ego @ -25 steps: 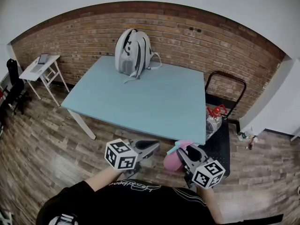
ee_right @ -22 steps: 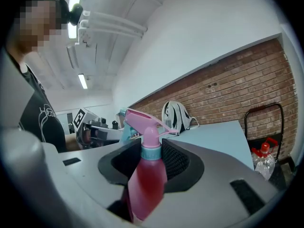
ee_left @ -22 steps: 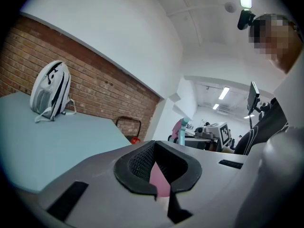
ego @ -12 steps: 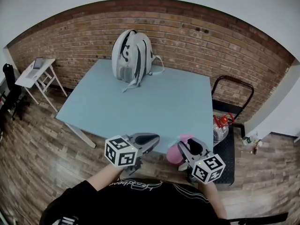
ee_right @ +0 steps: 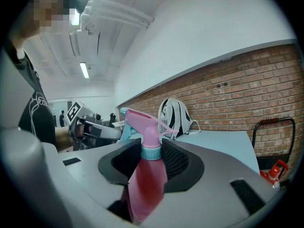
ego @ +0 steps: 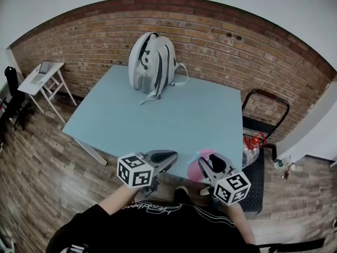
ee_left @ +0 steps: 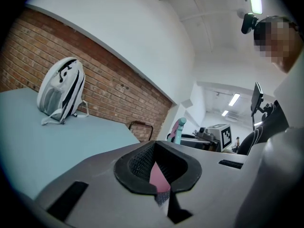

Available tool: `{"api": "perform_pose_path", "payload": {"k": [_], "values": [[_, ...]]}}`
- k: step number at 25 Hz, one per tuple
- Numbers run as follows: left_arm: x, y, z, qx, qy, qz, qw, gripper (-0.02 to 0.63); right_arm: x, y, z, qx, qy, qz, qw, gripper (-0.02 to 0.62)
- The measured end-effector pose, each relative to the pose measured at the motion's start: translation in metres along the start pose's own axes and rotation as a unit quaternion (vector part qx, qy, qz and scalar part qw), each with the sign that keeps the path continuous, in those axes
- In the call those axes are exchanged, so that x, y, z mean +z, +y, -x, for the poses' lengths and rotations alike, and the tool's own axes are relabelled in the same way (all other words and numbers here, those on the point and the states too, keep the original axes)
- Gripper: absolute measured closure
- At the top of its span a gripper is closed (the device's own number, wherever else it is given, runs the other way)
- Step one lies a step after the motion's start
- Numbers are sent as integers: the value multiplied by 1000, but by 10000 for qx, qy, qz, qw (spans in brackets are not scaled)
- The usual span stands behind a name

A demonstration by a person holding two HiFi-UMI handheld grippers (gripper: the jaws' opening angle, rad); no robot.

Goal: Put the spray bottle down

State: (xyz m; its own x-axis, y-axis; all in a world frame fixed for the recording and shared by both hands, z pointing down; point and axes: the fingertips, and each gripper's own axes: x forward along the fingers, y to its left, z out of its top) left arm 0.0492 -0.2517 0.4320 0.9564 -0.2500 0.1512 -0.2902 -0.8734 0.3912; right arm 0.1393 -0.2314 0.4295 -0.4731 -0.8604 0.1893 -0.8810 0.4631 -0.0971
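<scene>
Your right gripper: jaws clamp the pink spray bottle upright, at the blue table's near edge | left gripper: jaws together, empty | lower it base-flat onto the tabletop before you release.

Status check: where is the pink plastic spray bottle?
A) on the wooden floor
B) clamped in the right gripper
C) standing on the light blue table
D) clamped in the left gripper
B: in the right gripper view, the pink plastic spray bottle sits between the black pads of the right gripper, which press on both its sides.
</scene>
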Motion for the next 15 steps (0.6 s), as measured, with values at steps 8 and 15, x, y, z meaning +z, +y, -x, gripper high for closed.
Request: {"api": "perform_pose_path", "payload": {"k": [8,15], "values": [[6,42,-31,185,77,266,9994,598,1,-41,-46,253,143,-45,9996,459],[14,89,-63,423,165,403,9982,598,-4,-82,-94,435,336,22,9985,459]]}}
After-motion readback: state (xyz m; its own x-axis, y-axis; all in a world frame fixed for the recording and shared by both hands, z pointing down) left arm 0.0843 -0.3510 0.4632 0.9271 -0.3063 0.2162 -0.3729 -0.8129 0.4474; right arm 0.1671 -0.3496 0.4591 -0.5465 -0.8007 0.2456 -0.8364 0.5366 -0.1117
